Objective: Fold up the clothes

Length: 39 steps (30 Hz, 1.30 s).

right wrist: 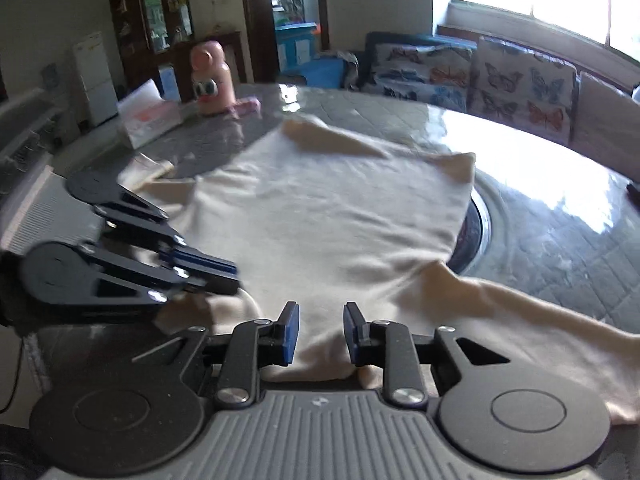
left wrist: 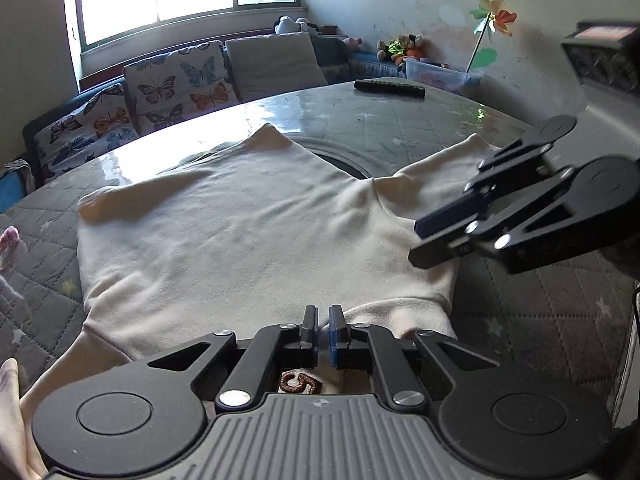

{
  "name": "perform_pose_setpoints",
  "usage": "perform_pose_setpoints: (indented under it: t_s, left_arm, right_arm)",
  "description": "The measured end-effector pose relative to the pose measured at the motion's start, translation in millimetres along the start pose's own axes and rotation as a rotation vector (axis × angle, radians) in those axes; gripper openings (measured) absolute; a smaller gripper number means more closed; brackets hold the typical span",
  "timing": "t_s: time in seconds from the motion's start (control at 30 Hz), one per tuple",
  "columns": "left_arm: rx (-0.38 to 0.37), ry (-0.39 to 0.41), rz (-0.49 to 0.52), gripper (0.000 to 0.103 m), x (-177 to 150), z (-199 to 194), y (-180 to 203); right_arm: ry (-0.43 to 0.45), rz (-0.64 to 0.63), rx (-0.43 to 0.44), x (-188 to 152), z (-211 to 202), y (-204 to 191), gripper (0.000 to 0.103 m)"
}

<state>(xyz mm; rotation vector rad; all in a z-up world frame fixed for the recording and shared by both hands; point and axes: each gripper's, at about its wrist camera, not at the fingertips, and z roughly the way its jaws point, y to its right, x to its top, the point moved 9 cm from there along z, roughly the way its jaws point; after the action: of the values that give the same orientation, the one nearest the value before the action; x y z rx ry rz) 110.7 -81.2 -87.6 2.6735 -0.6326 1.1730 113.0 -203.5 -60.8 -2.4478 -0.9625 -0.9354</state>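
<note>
A cream long-sleeved top (left wrist: 240,232) lies spread on the round table (left wrist: 360,120), back up, sleeves out to both sides. My left gripper (left wrist: 324,320) sits at the near neck edge with its jaws almost closed on the cream cloth; a brown patch (left wrist: 300,383) shows just under it. It also shows in the right wrist view (right wrist: 230,278), low at the collar. My right gripper (right wrist: 321,320) is open over the near shoulder of the top (right wrist: 340,220). In the left wrist view it (left wrist: 418,240) hovers over the right shoulder.
A dark flat object (left wrist: 390,89) lies at the table's far edge. A round inset ring (right wrist: 478,232) sits mid-table beside the top. A pink toy (right wrist: 212,80) and a white box (right wrist: 148,118) stand on the far side. A butterfly-print sofa (left wrist: 160,92) lines the window wall.
</note>
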Motion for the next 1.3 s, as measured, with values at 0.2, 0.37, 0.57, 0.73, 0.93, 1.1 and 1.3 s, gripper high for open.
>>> perform_pose_setpoints:
  t_s: [0.2, 0.37, 0.57, 0.73, 0.93, 1.1, 1.3]
  left_arm:
    - [-0.001, 0.029, 0.019, 0.009, 18.7, -1.2, 5.2]
    - [-0.027, 0.041, 0.021, 0.011, 34.4, 11.0, 19.1]
    - [-0.076, 0.032, 0.032, 0.014, 35.1, 25.5, 41.7]
    - [-0.099, 0.02, 0.046, 0.014, 33.0, 32.3, 53.1]
    - [-0.105, 0.005, 0.054, 0.014, 30.0, 38.2, 58.4]
    - [-0.105, -0.004, 0.057, 0.014, 28.4, 41.6, 59.5]
    - [-0.103, -0.001, 0.082, 0.015, 26.6, 41.7, 61.2]
  right_arm:
    - [-0.006, 0.041, -0.011, -7.8, -4.5, 10.4, 0.03]
    - [0.05, 0.117, -0.106, -8.8, -32.2, 45.9, 0.036]
    - [0.049, 0.265, -0.354, -42.9, -55.3, 127.1, 0.041]
    - [0.062, 0.4, -0.524, -72.6, -73.5, 184.6, 0.044]
    - [0.065, 0.505, -0.542, -92.8, -73.4, 213.5, 0.044]
    - [0.094, 0.504, -0.547, -90.4, -71.5, 213.8, 0.018]
    - [0.127, 0.456, -0.587, -72.8, -74.8, 218.1, 0.008]
